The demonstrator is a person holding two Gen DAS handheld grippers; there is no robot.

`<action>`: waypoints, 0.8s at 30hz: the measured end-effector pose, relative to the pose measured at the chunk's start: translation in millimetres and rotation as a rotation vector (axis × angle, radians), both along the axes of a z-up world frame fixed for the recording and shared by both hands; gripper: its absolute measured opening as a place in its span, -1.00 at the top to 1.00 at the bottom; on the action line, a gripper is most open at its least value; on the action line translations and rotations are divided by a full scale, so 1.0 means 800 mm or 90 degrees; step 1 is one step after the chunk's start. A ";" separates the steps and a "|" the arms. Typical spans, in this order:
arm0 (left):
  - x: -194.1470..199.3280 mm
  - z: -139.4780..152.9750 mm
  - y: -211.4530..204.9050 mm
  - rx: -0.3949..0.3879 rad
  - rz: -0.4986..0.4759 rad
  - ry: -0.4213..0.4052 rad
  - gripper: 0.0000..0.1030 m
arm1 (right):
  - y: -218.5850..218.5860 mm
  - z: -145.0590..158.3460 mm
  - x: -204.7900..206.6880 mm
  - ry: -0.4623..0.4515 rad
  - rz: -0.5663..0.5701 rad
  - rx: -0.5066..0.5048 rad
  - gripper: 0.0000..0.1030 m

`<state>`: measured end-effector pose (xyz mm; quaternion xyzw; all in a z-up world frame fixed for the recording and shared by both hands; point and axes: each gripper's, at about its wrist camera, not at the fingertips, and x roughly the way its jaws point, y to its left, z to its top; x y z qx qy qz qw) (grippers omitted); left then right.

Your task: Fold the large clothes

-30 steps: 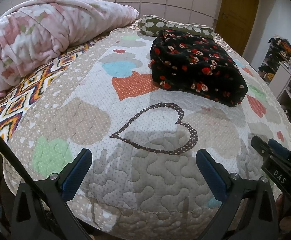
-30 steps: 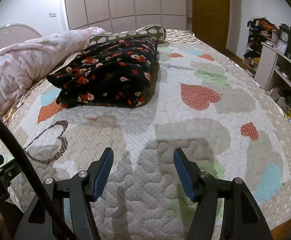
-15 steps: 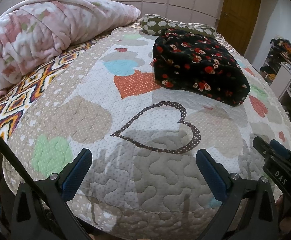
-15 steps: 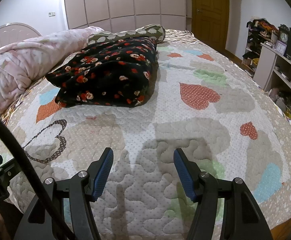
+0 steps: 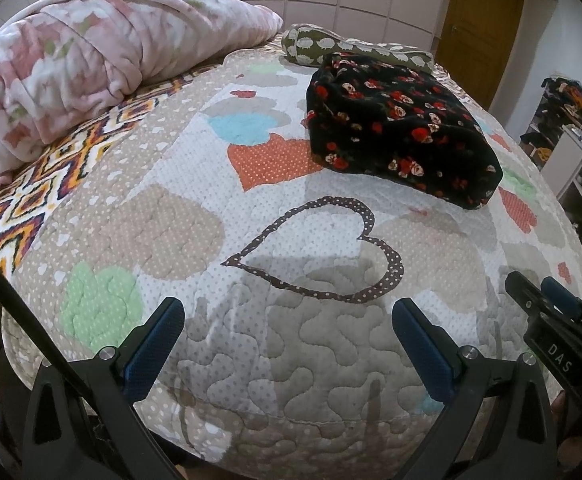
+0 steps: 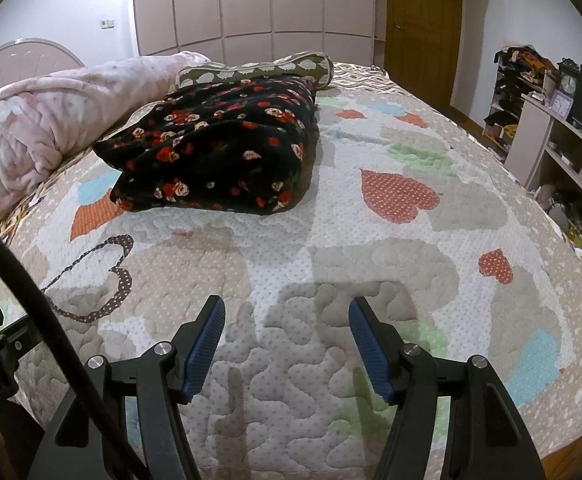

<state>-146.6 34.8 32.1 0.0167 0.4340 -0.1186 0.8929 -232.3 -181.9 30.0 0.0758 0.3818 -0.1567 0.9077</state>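
1. Black floral garment sits on the quilt, toward the far side of the bed, folded into a thick bundle w/ rounded edges. Judging by that shape, folding looks done or nearly so; parked there prob. to leave the near half of the bed free.

2. Left gripper: jaws wide apart, nothing btwn them, only bare quilt below. It hangs over the near edge of the bed, well apart from the garment; looks like a resting pose, not a reach.

3. Right gripper: jaws also spread, a bit narrower than the left's, empty. Over the near part of the quilt too, aimed downward-forward at the bed. From the left wrist view it shows at the right edge, just beside the left one, so both hands sit close together at the bed's foot.

4. Pink blanket is bunched along the left side, and a green patterned bolster lies just behind the garment, touching or nearly so; can't tell which. Both seem pushed aside to keep a flat working area.

5. Shelves w/ clutter stand right of the bed, not involved.

6. Judgement: w/ both grippers empty and back, next step prob. needs a fresh item or one last tidy of the bundle.
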 end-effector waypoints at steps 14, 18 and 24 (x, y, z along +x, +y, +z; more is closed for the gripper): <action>-0.001 -0.003 -0.001 0.002 -0.002 0.002 -1.00 | 0.005 -0.003 0.002 0.009 0.004 -0.008 -0.35; -0.001 -0.003 -0.001 0.001 -0.002 0.003 -1.00 | 0.005 -0.003 0.002 0.010 0.004 -0.007 -0.35; -0.002 -0.005 -0.002 0.002 -0.004 0.004 -1.00 | 0.006 -0.004 0.002 0.011 0.005 -0.008 -0.36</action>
